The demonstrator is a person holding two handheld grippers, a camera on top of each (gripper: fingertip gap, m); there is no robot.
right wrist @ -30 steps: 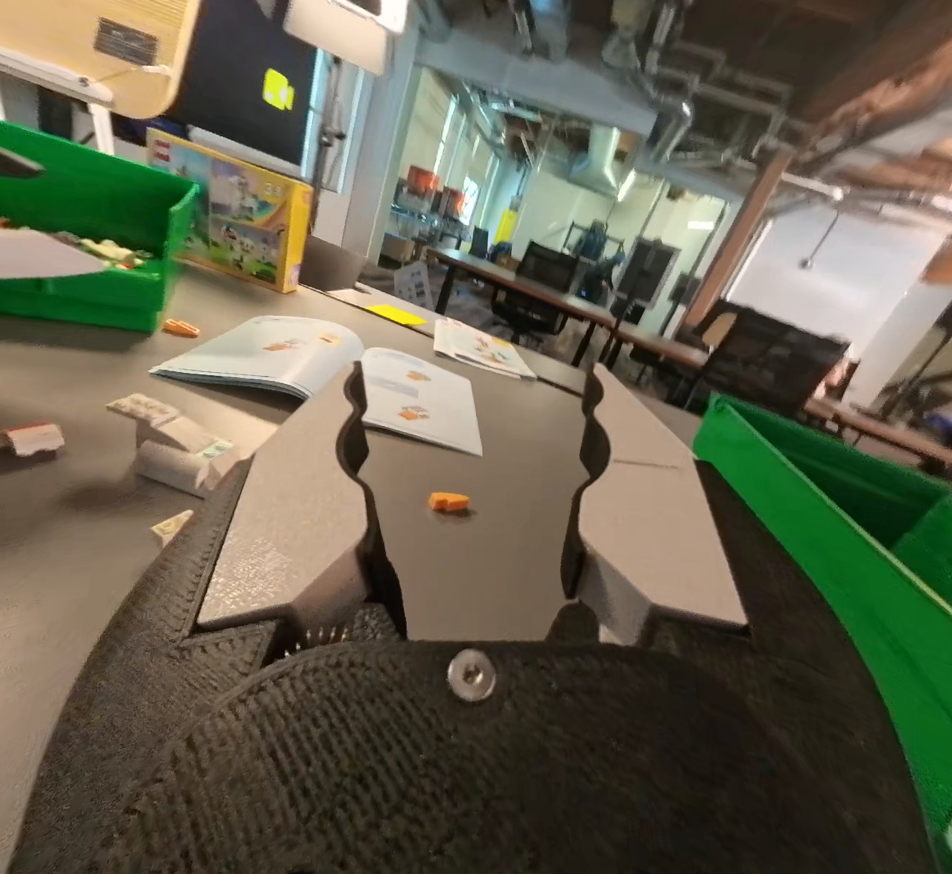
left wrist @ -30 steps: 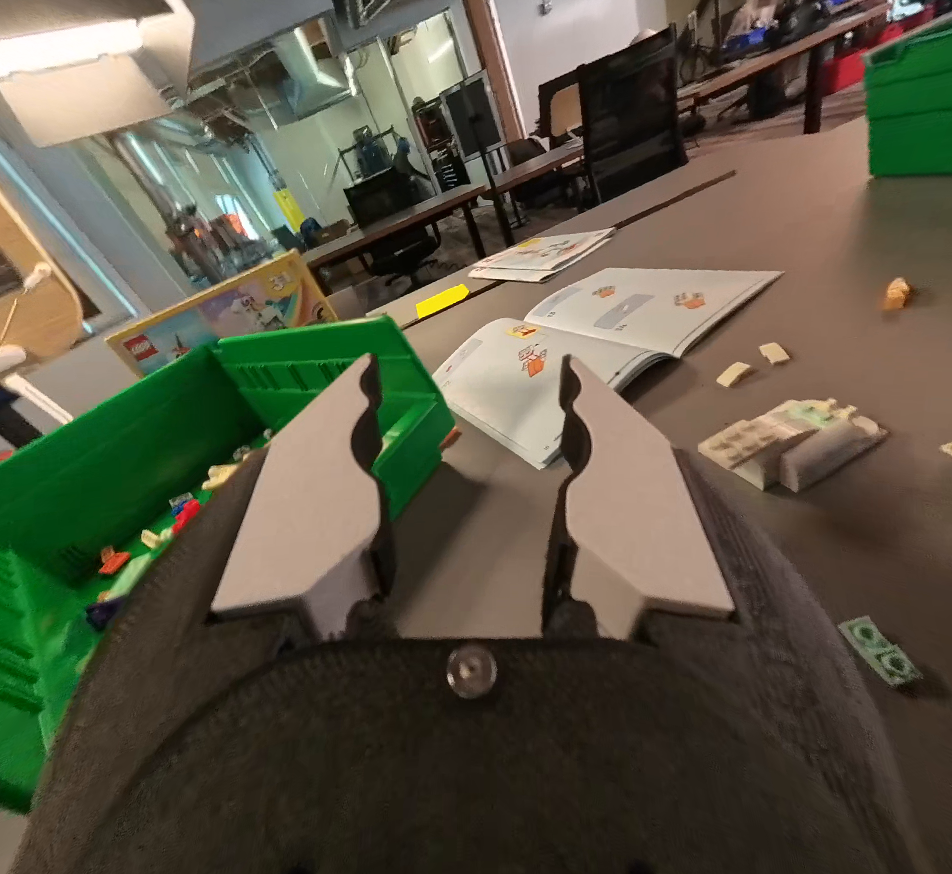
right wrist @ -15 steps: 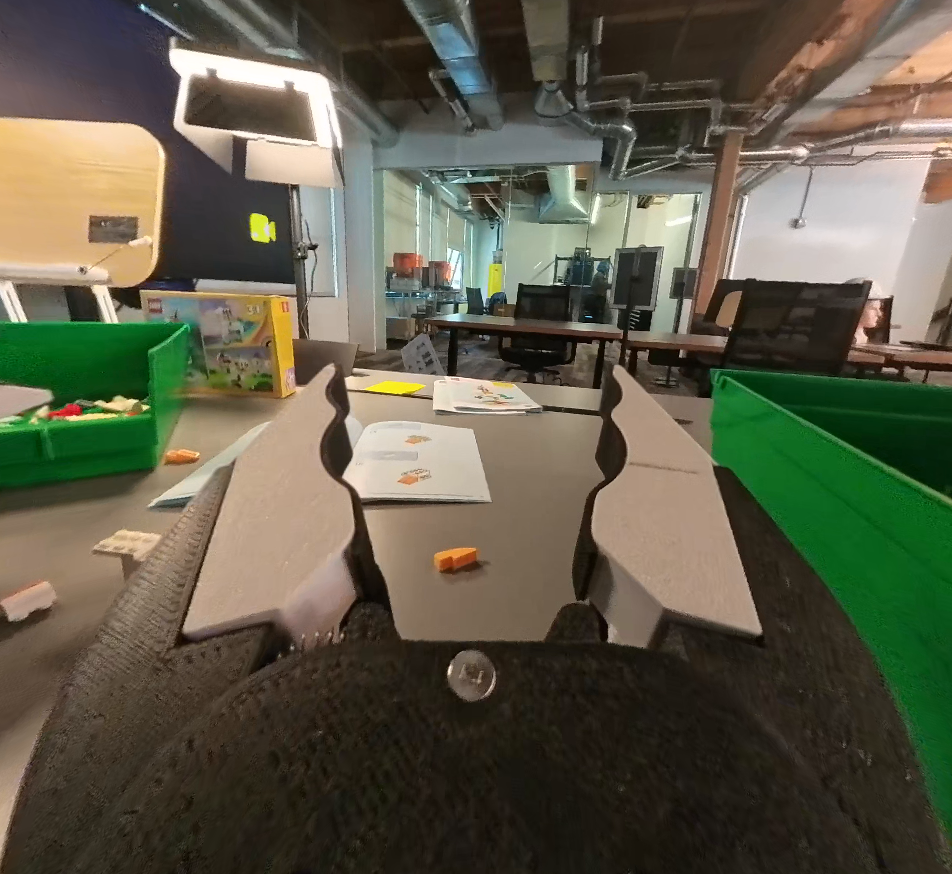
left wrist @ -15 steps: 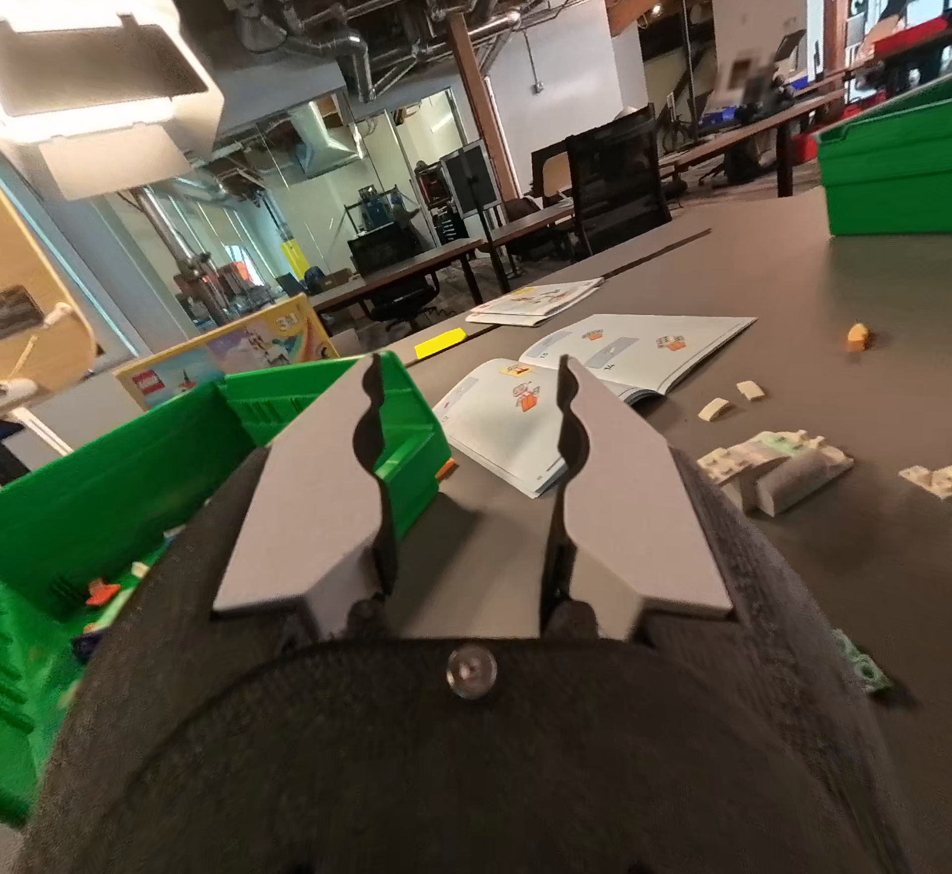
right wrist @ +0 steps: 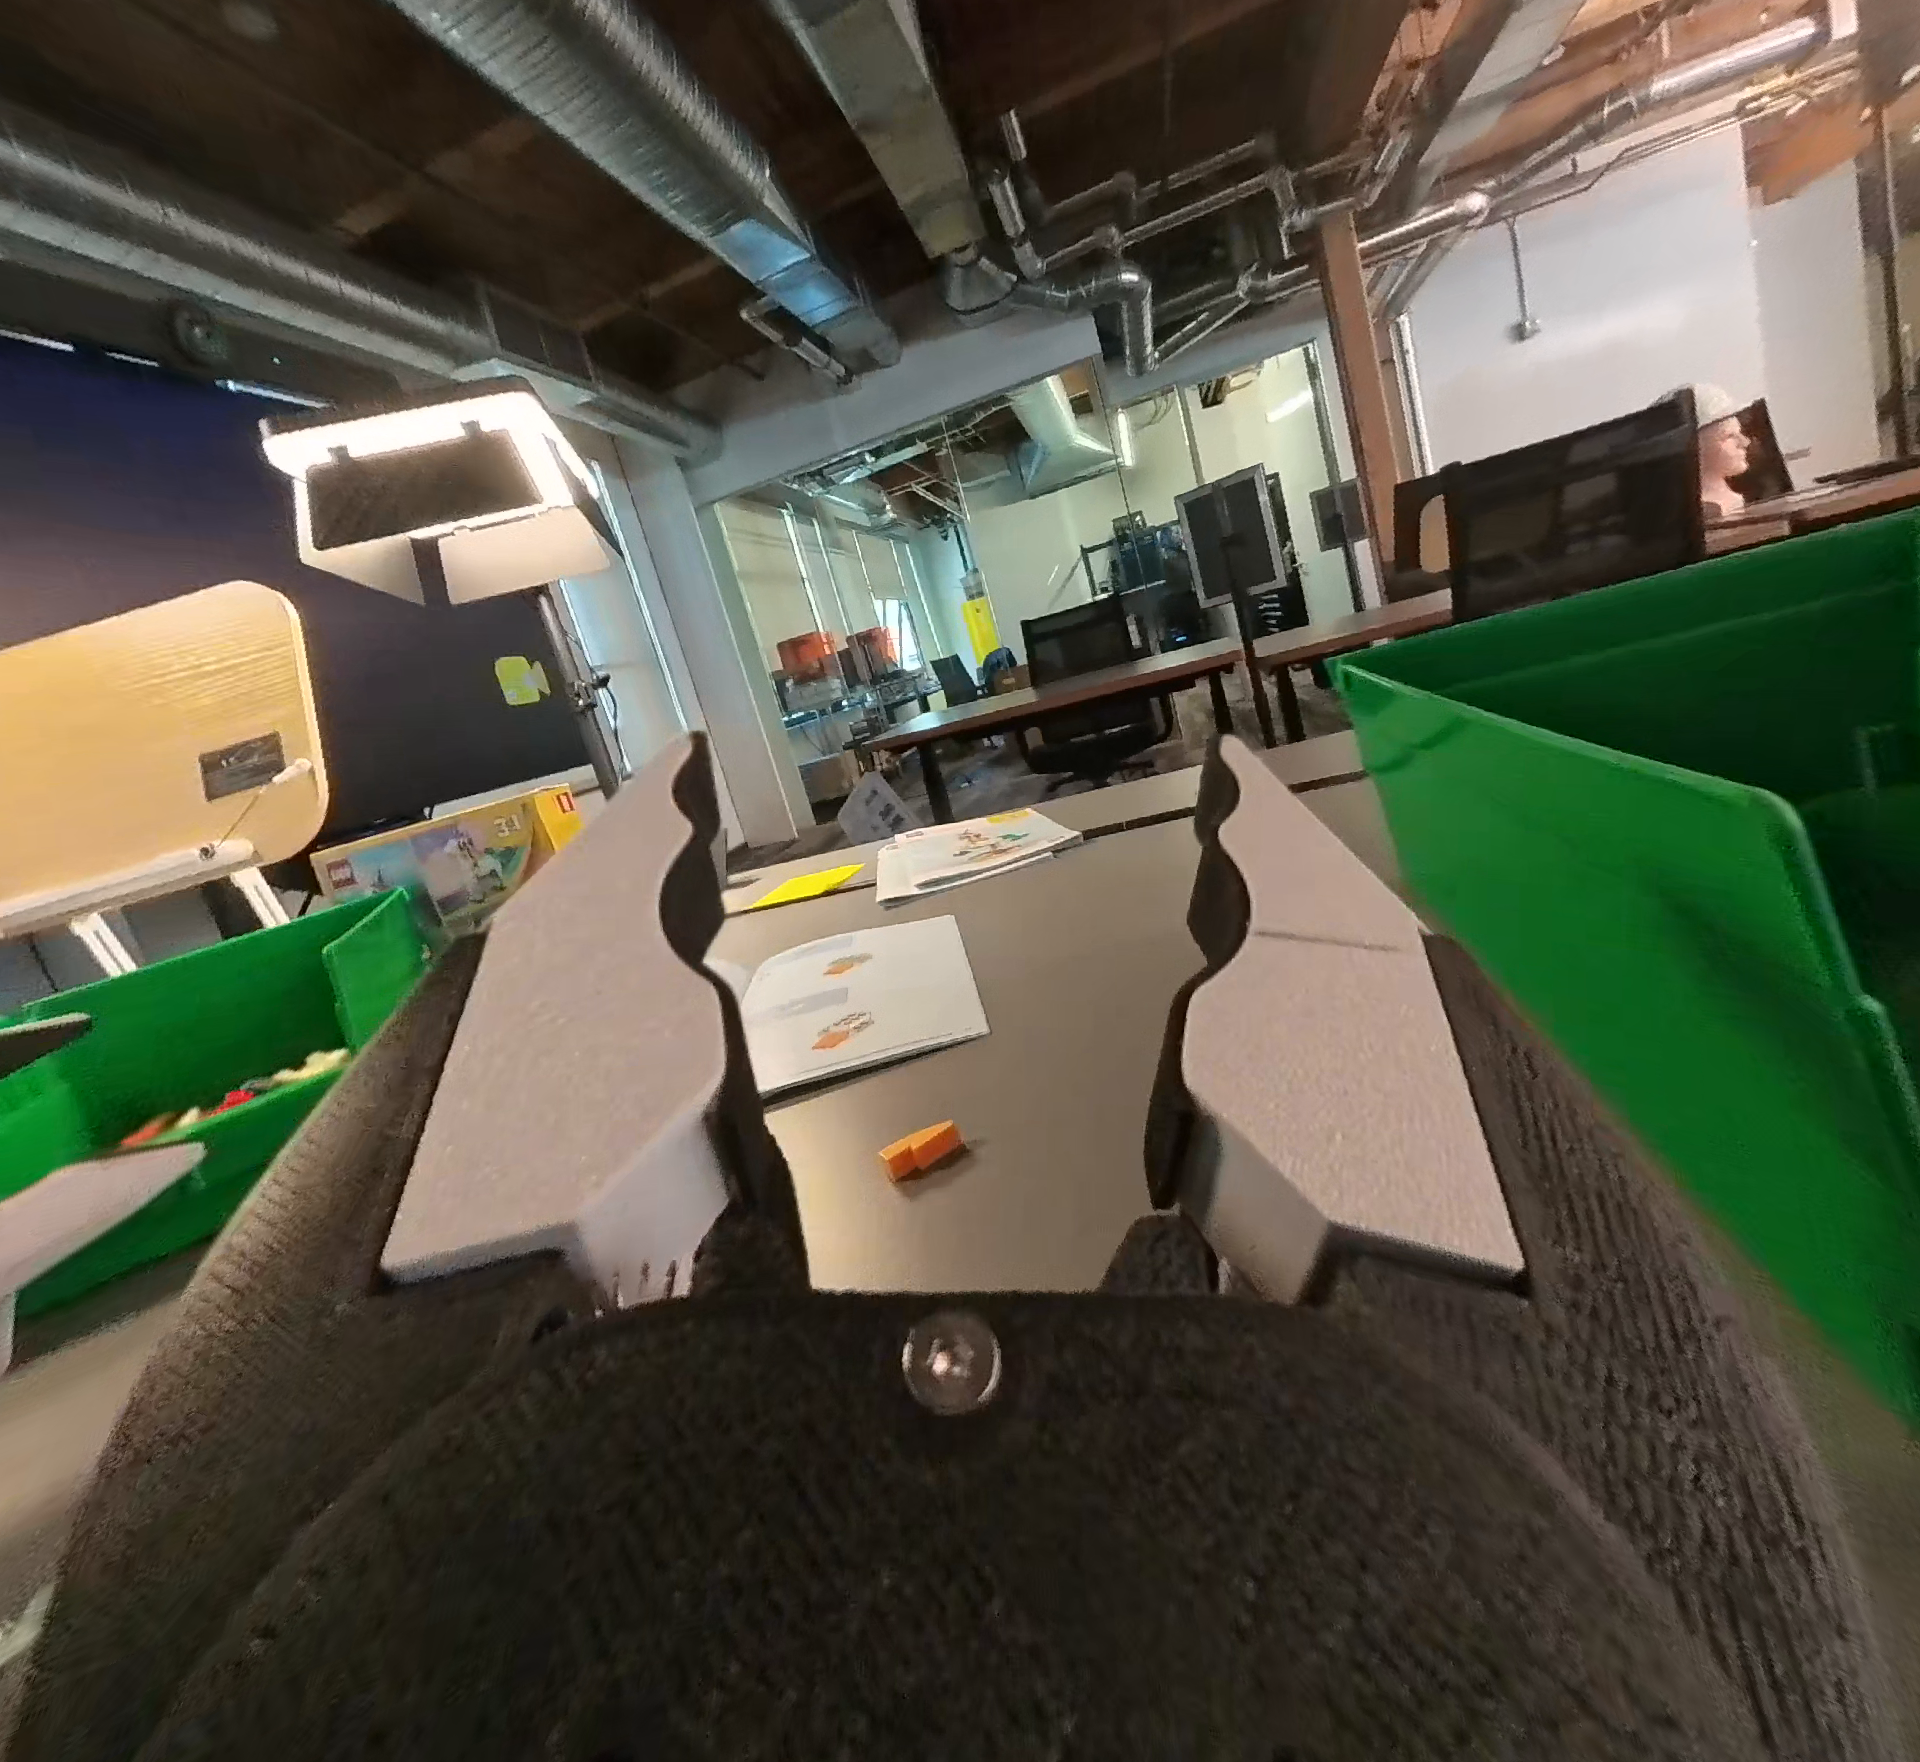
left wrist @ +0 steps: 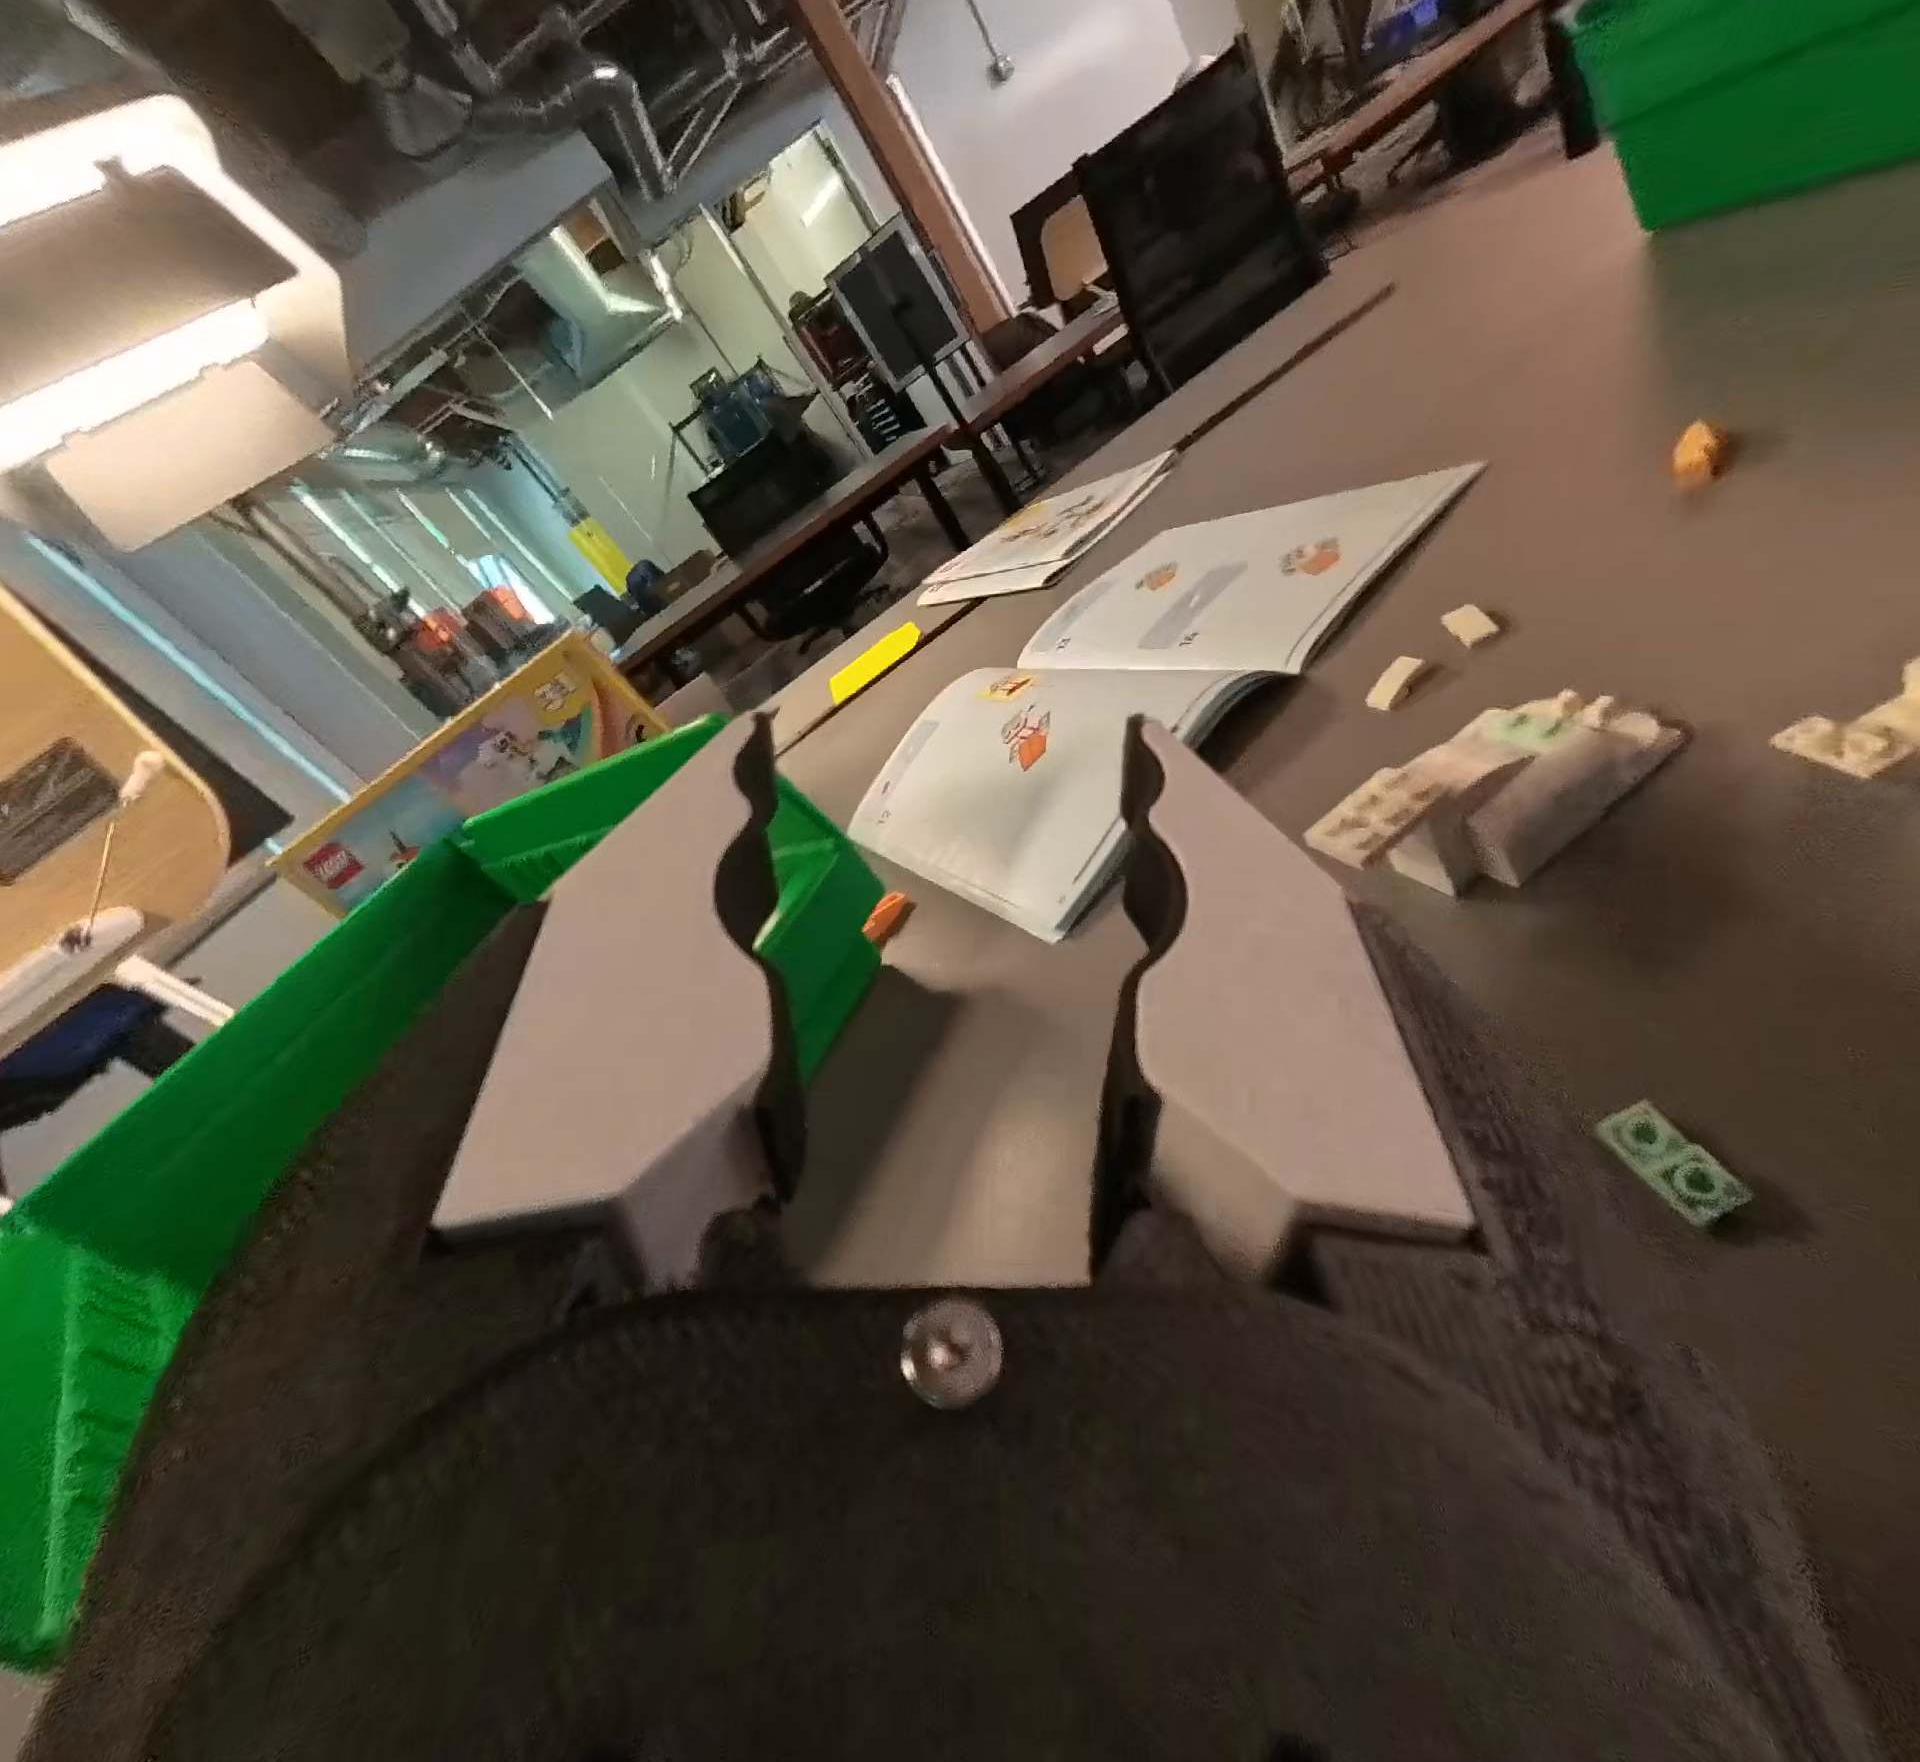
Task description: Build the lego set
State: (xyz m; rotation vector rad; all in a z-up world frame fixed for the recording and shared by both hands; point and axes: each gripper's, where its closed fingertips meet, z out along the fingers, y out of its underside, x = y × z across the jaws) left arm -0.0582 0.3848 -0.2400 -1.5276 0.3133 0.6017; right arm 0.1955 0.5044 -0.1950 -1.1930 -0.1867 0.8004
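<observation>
On my left wrist view, the left hand-held gripper (left wrist: 948, 777) hangs over the dark counter (left wrist: 1558, 341) with its jaws spread wide and nothing between them. Its left finger overlaps the corner of a green bin (left wrist: 260, 1068), and a small orange brick (left wrist: 889, 915) lies on the counter touching or just beside that corner. Beyond the fingertips I see the open instruction booklet (left wrist: 1164, 673), with a second booklet (left wrist: 1049, 533) farther back and a yellow note (left wrist: 875, 647) beside it. To the right of the booklet sits the partly built white lego model (left wrist: 1496, 793), two loose cream bricks (left wrist: 1397, 678) just behind it, a green plate (left wrist: 1673, 1176) lying apart nearer me, and an orange piece (left wrist: 1700, 449) well off toward a far green bin (left wrist: 1756, 39). The lego box (left wrist: 457, 798) stands behind the near bin. On my right wrist view, the right hand-held gripper (right wrist: 954, 762) is also wide apart and empty, low over the counter (right wrist: 1039, 1120). An orange brick (right wrist: 920, 1148) lies between its fingers, untouched. The open booklet (right wrist: 862, 995) lies beyond it, a tall green bin wall (right wrist: 1621, 902) close on the right, and the bin of loose bricks (right wrist: 208, 1047) at left, with the other gripper's finger (right wrist: 94, 1193) showing in front of it.
</observation>
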